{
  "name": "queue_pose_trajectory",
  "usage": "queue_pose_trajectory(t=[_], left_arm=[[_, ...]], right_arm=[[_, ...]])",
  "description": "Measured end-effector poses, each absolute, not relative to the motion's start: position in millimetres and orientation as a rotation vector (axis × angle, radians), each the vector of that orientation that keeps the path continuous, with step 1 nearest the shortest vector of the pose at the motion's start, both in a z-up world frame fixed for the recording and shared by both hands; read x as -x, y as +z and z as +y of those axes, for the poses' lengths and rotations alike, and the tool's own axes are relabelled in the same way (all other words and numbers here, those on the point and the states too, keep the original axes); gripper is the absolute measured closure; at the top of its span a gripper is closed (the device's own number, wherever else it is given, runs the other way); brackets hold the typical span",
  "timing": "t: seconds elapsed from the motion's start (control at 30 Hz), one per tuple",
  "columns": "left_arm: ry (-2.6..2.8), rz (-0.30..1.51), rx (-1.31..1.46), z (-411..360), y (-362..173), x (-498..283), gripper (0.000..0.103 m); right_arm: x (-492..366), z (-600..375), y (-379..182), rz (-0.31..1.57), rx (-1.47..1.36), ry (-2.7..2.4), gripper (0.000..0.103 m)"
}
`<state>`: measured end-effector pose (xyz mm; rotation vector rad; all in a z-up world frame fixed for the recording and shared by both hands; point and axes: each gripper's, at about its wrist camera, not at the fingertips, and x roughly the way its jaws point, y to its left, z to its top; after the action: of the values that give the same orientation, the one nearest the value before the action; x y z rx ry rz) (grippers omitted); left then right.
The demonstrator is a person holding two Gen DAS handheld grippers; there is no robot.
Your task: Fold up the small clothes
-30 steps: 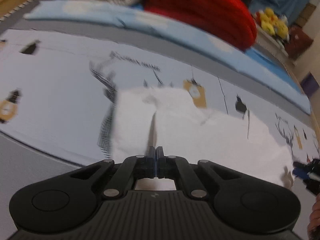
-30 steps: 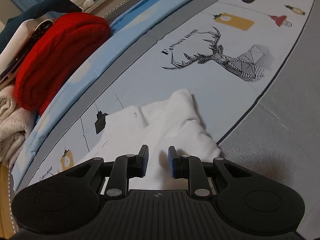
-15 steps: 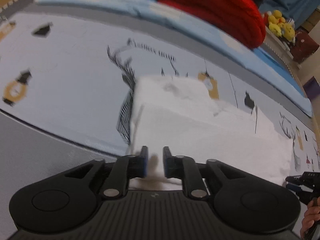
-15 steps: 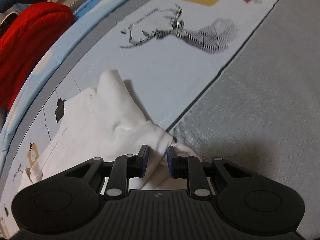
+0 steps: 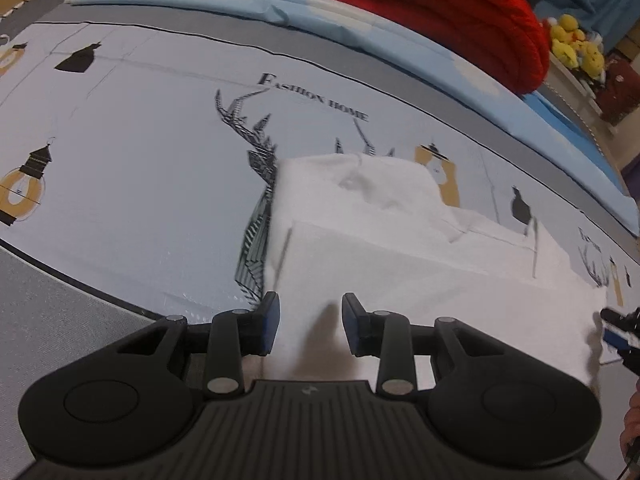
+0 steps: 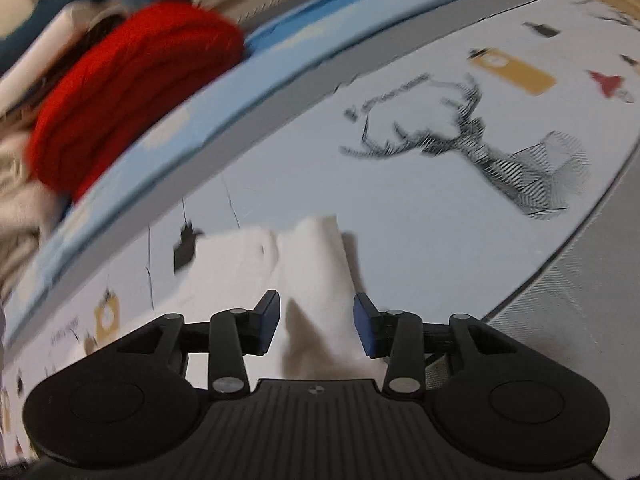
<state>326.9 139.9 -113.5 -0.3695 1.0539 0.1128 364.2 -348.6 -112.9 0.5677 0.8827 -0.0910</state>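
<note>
The left gripper (image 5: 310, 322) hangs with its jaws spread wide, the blue-padded fingertips (image 5: 271, 320) apart and holding nothing, over the near edge of a white garment (image 5: 420, 264). The cloth lies directly ahead of and beneath the tongs, folded into a long band that runs away to their right, with a smaller layer raised at its far end. To the right of the left tongs, at the cloth's far corner, the tip of the right gripper (image 5: 622, 330) shows at the frame's edge.

In the right wrist view, the right gripper (image 6: 318, 322) is likewise parted, its pads clear of the fabric, with a narrow upright fold of the white garment (image 6: 316, 264) lying between and just ahead of them; the rest of the cloth spreads off to the left.

The garment rests on a pale printed bedsheet (image 5: 140, 152) bearing a striped deer (image 6: 500, 160), lanterns and the words "Fashion Home" (image 5: 312, 96). Beyond both tongs, a blue quilt (image 5: 360, 36) runs along the sheet's far side, with a red knitted bundle (image 5: 452, 12) lying on it. Yellow plush toys (image 5: 576, 42) sit farther off to the right of the left tongs. The right wrist view is blurred.
</note>
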Motion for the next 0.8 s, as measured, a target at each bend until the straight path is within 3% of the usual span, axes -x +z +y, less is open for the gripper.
queue_pose_trajectory(t=[0.03,0.1,0.13,0.23,0.3,0.4,0.47,0.57,0.6,0.63,0.67,0.7,0.73,0.8], left_arm=[[0.118,1.052,0.364,142,-113,-327,0.064],[0.131,1.047,0.351,145,-113,-331,0.056],[0.135,1.047,0.345,146,-114,-333,0.054],[0.138,1.048,0.34,151,-117,-336,0.054],[0.138,1.048,0.347,156,-118,-339,0.054],[0.125,1.047,0.358,160,-120,-343,0.053],[0.103,1.058,0.37,161,-123,-345,0.053],[0.094,1.073,0.378,164,-131,-348,0.053],[0.086,1.073,0.379,165,-133,-349,0.054],[0.075,1.071,0.376,164,-134,-349,0.058],[0.05,1.064,0.376,163,-134,-350,0.081],[0.016,1.055,0.383,163,-134,-351,0.092],[0.021,1.032,0.368,161,-130,-350,0.094],[0.032,0.972,0.332,158,-119,-349,0.095]], right_arm=[[-369,-346,-117,0.889,-0.567,-0.096,0.061],[-374,-350,-122,0.894,-0.56,-0.096,0.081],[-378,-350,-122,0.887,-0.553,-0.099,0.099],[-378,-350,-114,0.819,-0.531,-0.093,0.1],[-381,-351,-113,0.799,-0.498,-0.123,0.099],[-383,-360,-115,0.843,-0.513,-0.185,0.09],[-384,-363,-116,0.869,-0.543,-0.147,0.068],[-389,-357,-124,0.928,-0.482,-0.098,0.06],[-390,-356,-129,0.947,-0.48,-0.095,0.061],[-390,-356,-133,0.955,-0.496,-0.096,0.073],[-391,-356,-135,0.954,-0.52,-0.085,0.087],[-391,-356,-134,0.938,-0.53,-0.078,0.093],[-391,-354,-130,0.91,-0.517,-0.078,0.099],[-390,-350,-117,0.833,-0.495,-0.062,0.099]])
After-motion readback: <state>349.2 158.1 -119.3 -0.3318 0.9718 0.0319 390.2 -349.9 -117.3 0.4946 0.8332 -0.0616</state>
